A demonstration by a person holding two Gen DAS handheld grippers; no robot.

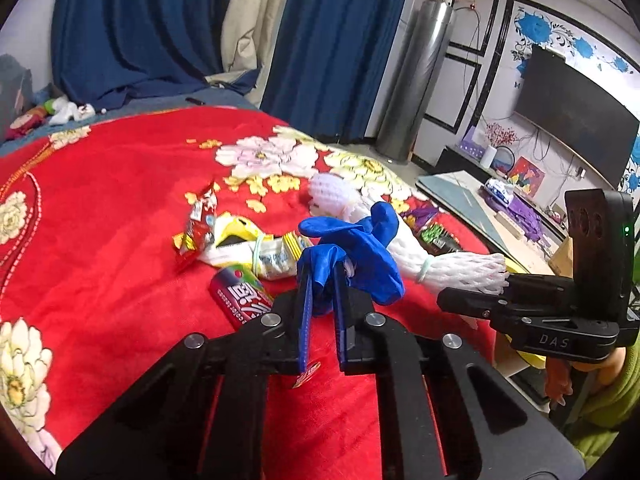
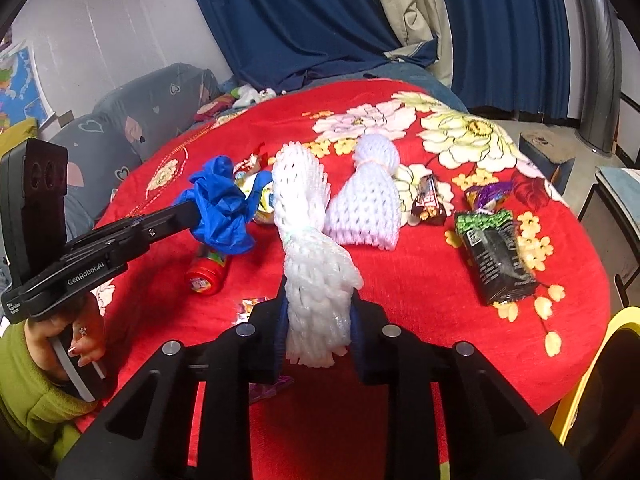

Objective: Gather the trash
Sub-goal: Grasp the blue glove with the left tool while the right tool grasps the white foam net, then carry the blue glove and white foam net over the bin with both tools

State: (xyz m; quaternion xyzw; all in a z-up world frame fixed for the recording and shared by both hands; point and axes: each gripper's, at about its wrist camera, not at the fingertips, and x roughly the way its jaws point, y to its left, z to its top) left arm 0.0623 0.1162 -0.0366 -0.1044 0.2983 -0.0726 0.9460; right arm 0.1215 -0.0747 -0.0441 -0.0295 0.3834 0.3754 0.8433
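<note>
Left gripper (image 1: 322, 280) clenches a blue glove (image 1: 360, 252), right gripper (image 2: 318, 320) grasps white foam netting (image 2: 308, 248) above a red floral blanket (image 1: 120, 200), blue curtains (image 1: 140, 20) behind

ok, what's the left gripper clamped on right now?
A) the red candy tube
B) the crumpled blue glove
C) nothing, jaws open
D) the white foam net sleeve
B: the left gripper has its jaws pinched on the crumpled blue glove; the white foam net sleeve sits in the right gripper instead.
</note>
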